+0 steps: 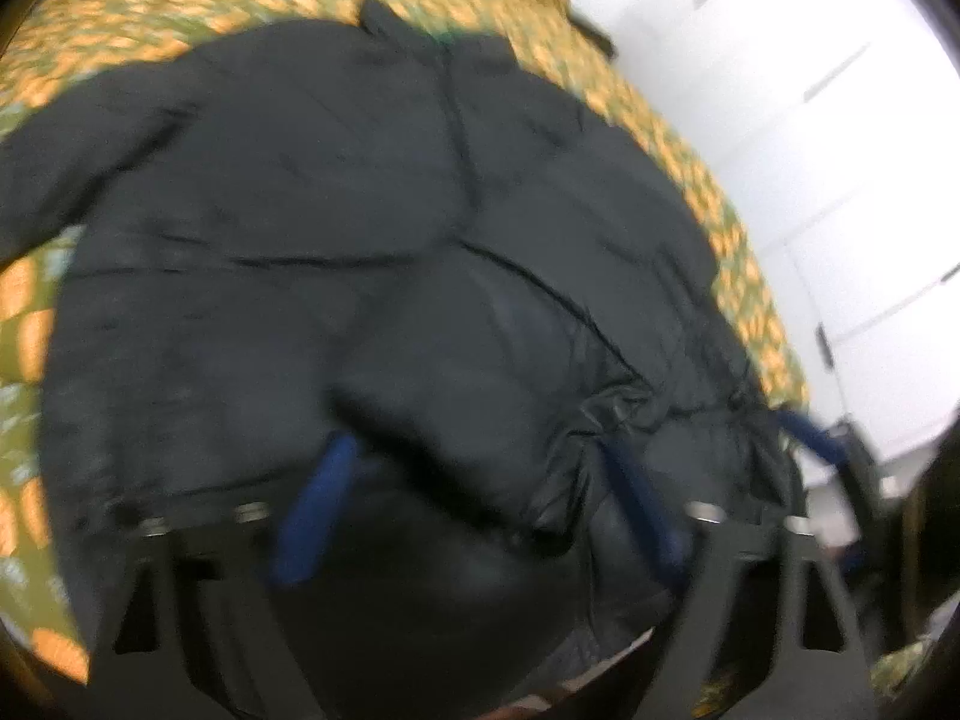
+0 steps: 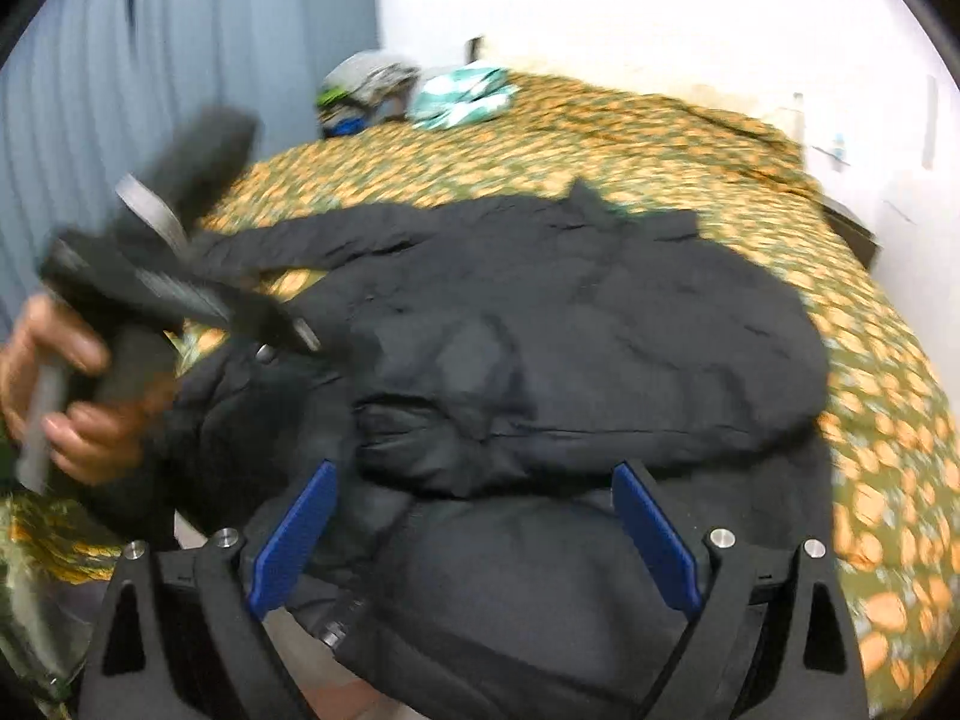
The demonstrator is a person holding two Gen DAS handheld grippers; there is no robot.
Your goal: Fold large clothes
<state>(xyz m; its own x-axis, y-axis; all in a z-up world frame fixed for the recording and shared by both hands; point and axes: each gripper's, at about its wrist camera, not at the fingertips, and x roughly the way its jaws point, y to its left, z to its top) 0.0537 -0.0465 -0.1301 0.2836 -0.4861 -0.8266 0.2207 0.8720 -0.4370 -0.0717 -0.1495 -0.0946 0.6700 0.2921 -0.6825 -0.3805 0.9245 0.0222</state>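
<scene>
**Operator:** Jacket, black and padded, lies spread across the bed; its nylon shell looks smooth and quilted in wide bands, and its hem hangs over the near edge toward me.

**Listener:** Does anything hold anything?

**Operator:** No real containers that I can see; the bed bears the jacket, and at its far corner sit a heap of grey cloth and a white-and-teal bundle.

**Listener:** And your grippers?

**Operator:** On my right gripper the jaws stand spread wide, blue pads either side of the puffy hem, not pinching it; on my left gripper the jaws are spread as well, with bunched fabric between the blue fingers; I cannot tell whether one fingertip touches the crumpled fold.

**Listener:** What is hard to make out?

**Operator:** The left wrist view is smeared by blur, so seams read only as dark lines; one sleeve runs off the left border of that view; the right wrist view shows the left hand on its black handle, blurred too, and the tool hides part of the jacket's near corner.

**Listener:** The surroundings?

**Operator:** The bedspread is green with orange blotches, slightly rumpled; a ribbed grey-blue curtain hangs on one side; white panelled cupboard doors stand beside the bed.
</scene>
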